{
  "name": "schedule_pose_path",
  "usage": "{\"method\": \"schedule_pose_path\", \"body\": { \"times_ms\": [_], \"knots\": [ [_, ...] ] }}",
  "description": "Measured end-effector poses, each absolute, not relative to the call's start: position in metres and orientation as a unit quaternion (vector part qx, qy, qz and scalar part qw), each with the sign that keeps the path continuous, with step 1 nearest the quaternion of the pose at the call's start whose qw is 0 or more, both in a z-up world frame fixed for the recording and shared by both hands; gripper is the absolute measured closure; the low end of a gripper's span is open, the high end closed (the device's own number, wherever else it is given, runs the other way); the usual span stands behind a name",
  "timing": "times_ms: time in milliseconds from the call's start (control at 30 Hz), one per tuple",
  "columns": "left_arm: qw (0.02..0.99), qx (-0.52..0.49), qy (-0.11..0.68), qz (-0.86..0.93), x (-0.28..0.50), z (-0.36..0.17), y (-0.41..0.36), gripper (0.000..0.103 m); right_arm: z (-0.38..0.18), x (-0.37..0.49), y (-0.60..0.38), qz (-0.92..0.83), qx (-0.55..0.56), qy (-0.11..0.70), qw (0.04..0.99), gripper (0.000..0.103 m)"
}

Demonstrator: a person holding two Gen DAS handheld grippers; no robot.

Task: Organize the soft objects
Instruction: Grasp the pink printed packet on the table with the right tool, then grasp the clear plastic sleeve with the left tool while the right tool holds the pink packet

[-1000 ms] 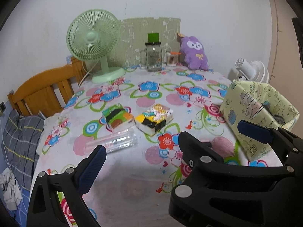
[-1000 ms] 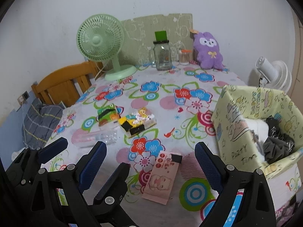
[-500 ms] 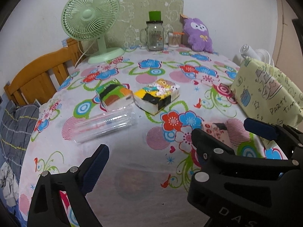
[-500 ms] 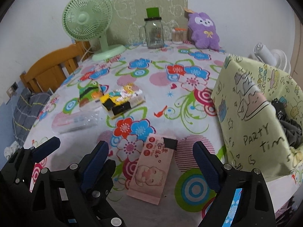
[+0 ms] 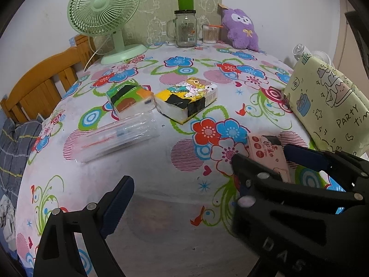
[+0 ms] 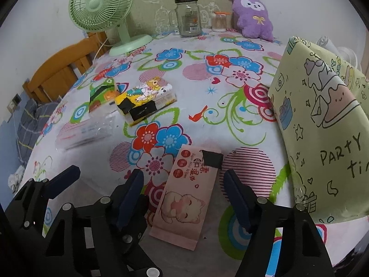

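Observation:
A pink wet-wipe pack [image 6: 188, 194] lies flat on the flowered tablecloth, between the fingers of my open right gripper [image 6: 184, 198], which is low over it. It also shows in the left wrist view [image 5: 268, 152]. A yellow tissue pack [image 5: 188, 99], a green tissue pack [image 5: 130, 100] and a clear plastic pack [image 5: 117, 138] lie mid-table. My left gripper [image 5: 182, 189] is open and empty over the near table; my right gripper's body hides its right finger. A pale green "Party Time" bag [image 6: 322, 124] stands at the right.
A green desk fan [image 5: 106, 16], a glass jar [image 5: 185, 31], a cup of cotton swabs [image 5: 211, 33] and a purple plush [image 5: 242, 30] stand along the back wall. A wooden chair [image 5: 43, 78] is at the left edge. A white fan [image 5: 306, 54] is behind the bag.
Both grippers have dropped lower and moved forward over the table. My right gripper has come down around the pink wet-wipe pack. Both stay open.

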State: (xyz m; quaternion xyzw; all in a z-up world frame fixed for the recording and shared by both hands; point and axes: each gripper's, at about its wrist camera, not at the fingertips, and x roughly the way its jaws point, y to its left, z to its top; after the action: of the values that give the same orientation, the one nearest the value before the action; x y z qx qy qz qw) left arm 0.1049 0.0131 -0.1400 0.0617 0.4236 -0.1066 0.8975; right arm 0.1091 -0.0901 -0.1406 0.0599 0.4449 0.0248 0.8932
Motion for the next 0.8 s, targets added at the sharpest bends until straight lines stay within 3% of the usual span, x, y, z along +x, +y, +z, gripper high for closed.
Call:
{"method": "schedule_pose_path", "body": {
  "times_ms": [67, 167, 800],
  "knots": [
    [0.898, 0.062, 0.424, -0.101, 0.107, -0.14, 0.015, 0.009, -0.141, 0.11, -0.089, 0.017, 0.048, 0.444, 0.894, 0.047],
    [0.896, 0.059, 0.428, -0.102, 0.109, -0.142, 0.017, 0.009, -0.141, 0.11, -0.087, 0.013, 0.032, 0.442, 0.897, 0.058],
    [0.911, 0.078, 0.398, -0.077, 0.126, -0.116, 0.039, 0.009, -0.114, 0.127, -0.063, 0.042, 0.029, 0.41, 0.91, 0.061]
  ]
}}
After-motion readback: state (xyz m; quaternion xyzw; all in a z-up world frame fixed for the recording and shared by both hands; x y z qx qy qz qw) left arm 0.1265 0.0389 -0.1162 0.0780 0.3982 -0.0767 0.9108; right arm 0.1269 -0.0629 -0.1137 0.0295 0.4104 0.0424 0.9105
